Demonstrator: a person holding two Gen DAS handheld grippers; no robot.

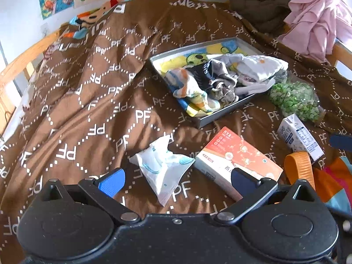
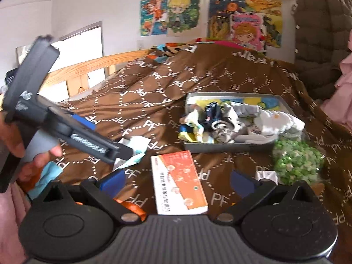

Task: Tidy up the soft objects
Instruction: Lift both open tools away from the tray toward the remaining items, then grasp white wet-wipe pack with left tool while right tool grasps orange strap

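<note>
A grey tray lies on the brown bedspread with a heap of socks and small cloths inside. My left gripper is open, low over the bed, with a white tissue pack between its blue fingers, untouched. That pack shows partly behind the left gripper body in the right wrist view. My right gripper is open over an orange and white box. A bag of green peas sits right of the tray.
A small white carton lies right of the orange box, an orange strap near it. A pink garment and a dark padded jacket hang at the back right. A wooden bed rail runs along the left. A hand holds the left gripper.
</note>
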